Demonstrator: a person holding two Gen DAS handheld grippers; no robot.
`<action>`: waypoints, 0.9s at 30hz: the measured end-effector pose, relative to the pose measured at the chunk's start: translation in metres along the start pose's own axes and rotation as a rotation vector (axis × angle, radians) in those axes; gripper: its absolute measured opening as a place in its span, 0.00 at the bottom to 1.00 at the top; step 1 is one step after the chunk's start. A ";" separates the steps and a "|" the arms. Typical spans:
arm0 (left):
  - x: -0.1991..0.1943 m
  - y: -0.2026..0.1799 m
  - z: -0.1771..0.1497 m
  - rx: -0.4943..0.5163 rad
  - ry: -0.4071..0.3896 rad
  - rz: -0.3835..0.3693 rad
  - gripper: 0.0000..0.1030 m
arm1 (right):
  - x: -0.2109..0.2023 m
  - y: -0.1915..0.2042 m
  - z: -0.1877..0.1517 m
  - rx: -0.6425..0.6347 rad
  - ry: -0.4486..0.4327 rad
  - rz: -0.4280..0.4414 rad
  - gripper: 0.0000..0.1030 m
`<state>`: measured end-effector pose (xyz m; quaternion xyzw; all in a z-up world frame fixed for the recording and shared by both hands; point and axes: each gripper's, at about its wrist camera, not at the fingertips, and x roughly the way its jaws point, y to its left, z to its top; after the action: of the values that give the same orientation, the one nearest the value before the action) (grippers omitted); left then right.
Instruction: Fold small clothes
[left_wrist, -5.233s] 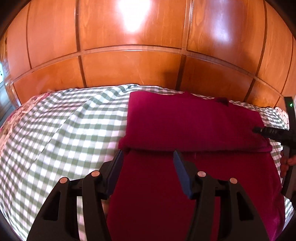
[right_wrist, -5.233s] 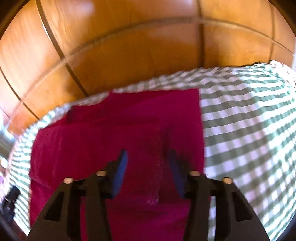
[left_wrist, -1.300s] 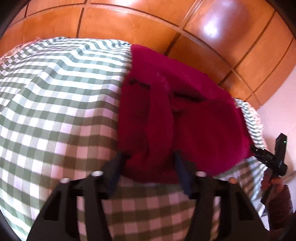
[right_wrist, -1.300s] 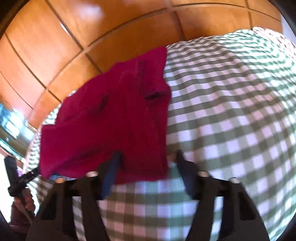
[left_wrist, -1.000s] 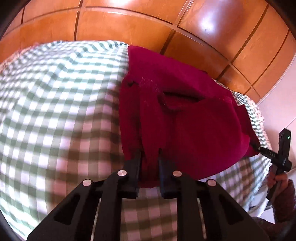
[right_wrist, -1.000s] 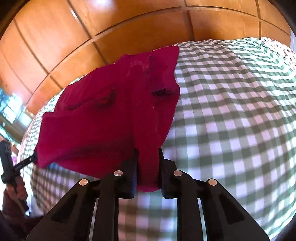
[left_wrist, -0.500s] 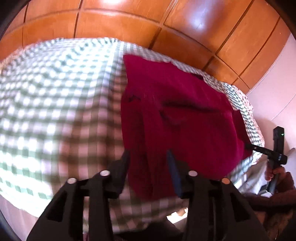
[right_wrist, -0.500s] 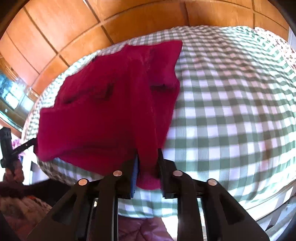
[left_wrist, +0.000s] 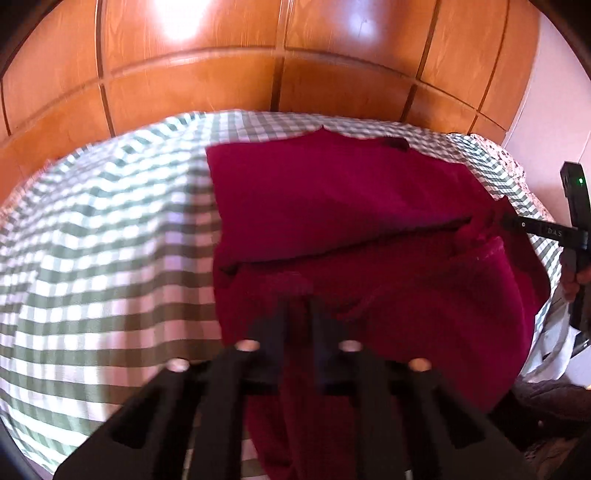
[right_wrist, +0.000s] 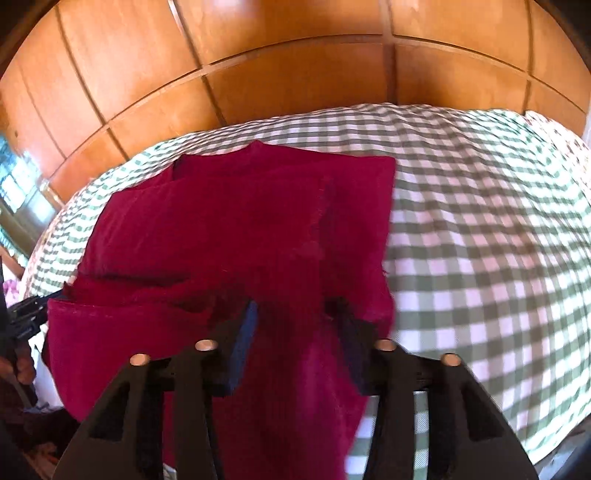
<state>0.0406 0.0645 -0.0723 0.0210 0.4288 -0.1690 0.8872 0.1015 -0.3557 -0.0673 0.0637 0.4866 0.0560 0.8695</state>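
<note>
The crimson garment lies partly folded on the checked bedspread, its near edge hanging over the bed's side. The left gripper is clamped on that near edge. The right gripper stands parted with the cloth between its fingers.

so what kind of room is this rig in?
Most likely a bedroom. The dark red garment lies on a soft surface under a green-and-white checked sheet that looks like a bed, with a floral cover at its edge. Glossy wooden panels, probably a headboard or wardrobe, rise right behind it.
</note>
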 end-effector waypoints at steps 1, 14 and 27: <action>-0.007 0.001 0.000 -0.002 -0.020 -0.005 0.07 | -0.001 0.003 0.000 -0.014 0.002 -0.009 0.18; -0.083 0.054 0.048 -0.198 -0.277 -0.098 0.06 | -0.095 -0.011 0.006 0.048 -0.167 0.012 0.06; 0.019 0.068 0.163 -0.260 -0.208 0.049 0.06 | -0.019 -0.042 0.110 0.145 -0.169 -0.048 0.05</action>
<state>0.1963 0.0939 0.0093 -0.1010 0.3520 -0.0918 0.9260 0.1872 -0.4065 -0.0015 0.1195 0.4158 -0.0057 0.9015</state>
